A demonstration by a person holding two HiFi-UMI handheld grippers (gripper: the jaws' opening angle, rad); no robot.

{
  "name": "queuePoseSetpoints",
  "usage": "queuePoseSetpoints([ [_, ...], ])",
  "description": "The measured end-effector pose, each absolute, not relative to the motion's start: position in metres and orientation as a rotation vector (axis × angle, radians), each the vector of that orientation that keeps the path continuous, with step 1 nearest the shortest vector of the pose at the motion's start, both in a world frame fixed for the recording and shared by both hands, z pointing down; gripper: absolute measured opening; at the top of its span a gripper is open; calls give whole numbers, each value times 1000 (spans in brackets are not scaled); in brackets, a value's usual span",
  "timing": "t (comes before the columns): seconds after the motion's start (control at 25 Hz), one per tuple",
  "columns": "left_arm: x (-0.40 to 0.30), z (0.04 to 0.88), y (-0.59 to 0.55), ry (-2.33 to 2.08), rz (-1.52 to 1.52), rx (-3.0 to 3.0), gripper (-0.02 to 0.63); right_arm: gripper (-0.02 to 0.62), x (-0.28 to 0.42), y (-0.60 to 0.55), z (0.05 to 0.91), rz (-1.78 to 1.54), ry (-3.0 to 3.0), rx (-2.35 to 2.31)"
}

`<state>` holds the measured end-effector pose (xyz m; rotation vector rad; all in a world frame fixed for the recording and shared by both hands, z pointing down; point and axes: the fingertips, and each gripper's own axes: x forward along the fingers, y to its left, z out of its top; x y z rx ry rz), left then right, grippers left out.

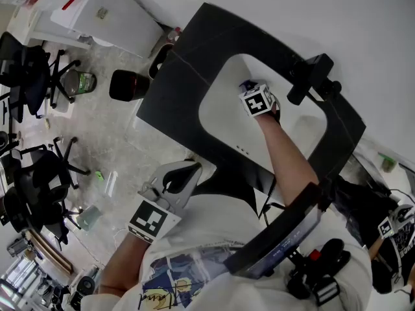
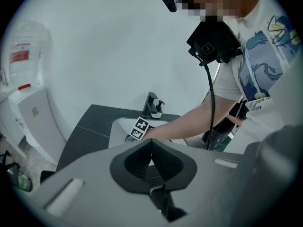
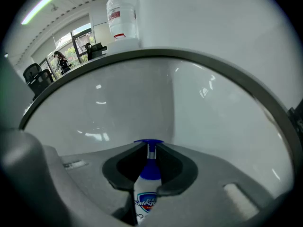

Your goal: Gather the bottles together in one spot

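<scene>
– Dark desk (image 1: pixel 170 89) with a white sink (image 1: pixel 224 112) sunk into it: that is what we get from the head view. Our right tool (image 1: pixel 254 94) reaches down into the basin, and our left tool (image 1: pixel 183 173) hangs off the desk's near edge.
– From the left gripper view, we see its jaws clenched together on nothing.
– And the right gripper view shows us jaws clamped on the thin neck of a bottle (image 3: pixel 146 201), just under its blue pump, inside the sink.
– We judge that risky. Held by the neck, the body may swing against the sink wall or slip through when we lift.
</scene>
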<state>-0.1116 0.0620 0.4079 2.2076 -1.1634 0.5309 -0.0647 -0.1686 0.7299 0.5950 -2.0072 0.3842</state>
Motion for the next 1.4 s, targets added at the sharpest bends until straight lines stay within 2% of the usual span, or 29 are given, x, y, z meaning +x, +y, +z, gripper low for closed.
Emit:
queuePoseSetpoints([
  [0.72,-97,391,65,-1039,551,2336,2,37,-33,-143,651,257,-2198,869],
  [1.2,-63,383,74,-865,594,2456,2,29,22,-124,614,351,-2251,1128],
  [1.4,-47,388,80,-805,604,2482,2,-2,54,-113,608,366,-2245,1227],
])
